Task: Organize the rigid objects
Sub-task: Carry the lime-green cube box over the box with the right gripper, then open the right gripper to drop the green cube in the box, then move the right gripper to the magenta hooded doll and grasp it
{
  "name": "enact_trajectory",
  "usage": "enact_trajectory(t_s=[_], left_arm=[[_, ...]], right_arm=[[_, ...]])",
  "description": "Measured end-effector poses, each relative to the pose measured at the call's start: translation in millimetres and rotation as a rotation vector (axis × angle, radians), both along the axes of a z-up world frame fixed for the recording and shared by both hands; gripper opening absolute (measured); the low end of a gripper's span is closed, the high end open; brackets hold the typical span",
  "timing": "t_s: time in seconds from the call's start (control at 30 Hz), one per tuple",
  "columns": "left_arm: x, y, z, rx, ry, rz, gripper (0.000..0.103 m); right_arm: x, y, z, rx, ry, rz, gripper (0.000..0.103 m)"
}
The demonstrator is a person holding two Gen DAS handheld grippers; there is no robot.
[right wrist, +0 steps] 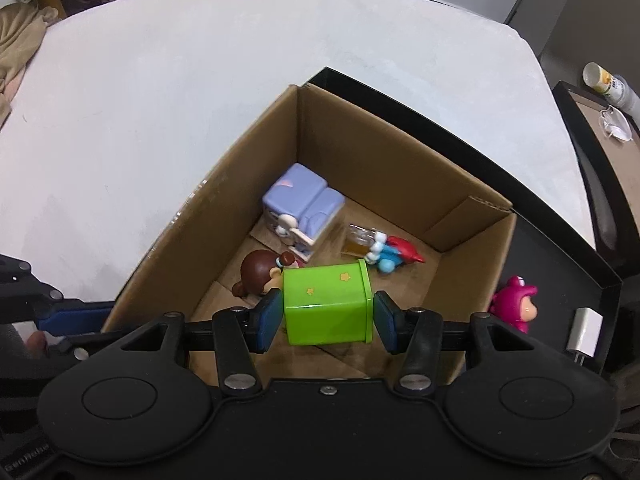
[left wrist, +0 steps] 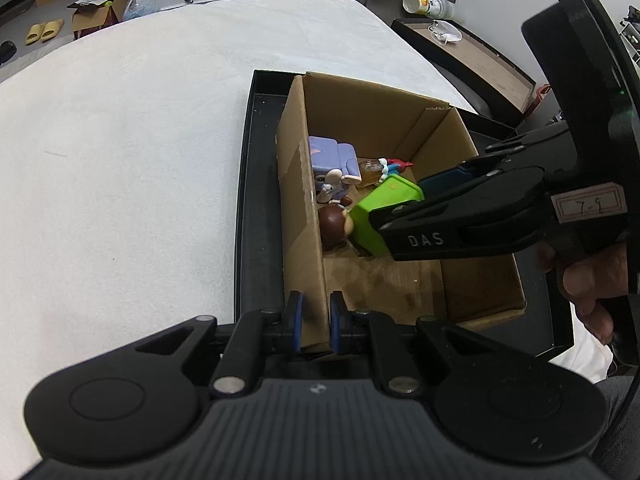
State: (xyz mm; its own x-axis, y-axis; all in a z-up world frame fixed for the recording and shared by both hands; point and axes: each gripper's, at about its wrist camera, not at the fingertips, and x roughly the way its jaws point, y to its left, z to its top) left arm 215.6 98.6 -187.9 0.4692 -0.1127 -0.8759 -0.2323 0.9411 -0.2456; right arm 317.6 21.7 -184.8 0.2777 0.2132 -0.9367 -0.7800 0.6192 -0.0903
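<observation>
An open cardboard box [left wrist: 304, 216] [right wrist: 400, 160] sits in a black tray [left wrist: 256, 200] [right wrist: 560, 256]. My right gripper [right wrist: 327, 322] [left wrist: 404, 208] is shut on a green tin [right wrist: 328, 304] [left wrist: 380, 208] and holds it inside the box above the floor. In the box lie a purple toy [right wrist: 302, 204] [left wrist: 332, 158], a brown-haired figurine [right wrist: 260, 274] [left wrist: 334, 224], a small amber bottle [right wrist: 358, 242] and a blue and red figure [right wrist: 394, 256]. My left gripper [left wrist: 316, 320] is shut on the box's near left wall.
A pink figurine [right wrist: 514, 304] and a white charger [right wrist: 584, 330] lie in the tray to the right of the box. The tray rests on a white table [left wrist: 120, 140]. A dark side table with a bottle [left wrist: 428, 4] and a mask stands beyond.
</observation>
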Motion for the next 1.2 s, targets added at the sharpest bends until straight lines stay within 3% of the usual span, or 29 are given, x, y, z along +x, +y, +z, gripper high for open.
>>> enact_trajectory(t_s=[0.17, 0.47, 0.8, 1.2], left_arm=[[-0.1, 0.6, -0.8, 0.0, 0.002, 0.0, 0.013], [0.5, -2.0, -0.5, 0.01, 0.004, -0.003, 0.013], [2.2, -4.9, -0.8, 0.026, 0.011, -0.007, 0.013], [3.6, -9.2, -1.1, 0.049, 0.021, -0.009, 0.013]], right_arm=[[0.5, 3.4, -1.3, 0.006, 0.028, 0.005, 0.049], [4.0, -8.0, 15.2, 0.043, 0.017, -0.031, 0.059], [5.5, -38.8, 52.1, 0.136, -0.018, -0.063, 0.078], [28.7, -85.9, 67.9, 0.226, -0.037, -0.179, 0.08]])
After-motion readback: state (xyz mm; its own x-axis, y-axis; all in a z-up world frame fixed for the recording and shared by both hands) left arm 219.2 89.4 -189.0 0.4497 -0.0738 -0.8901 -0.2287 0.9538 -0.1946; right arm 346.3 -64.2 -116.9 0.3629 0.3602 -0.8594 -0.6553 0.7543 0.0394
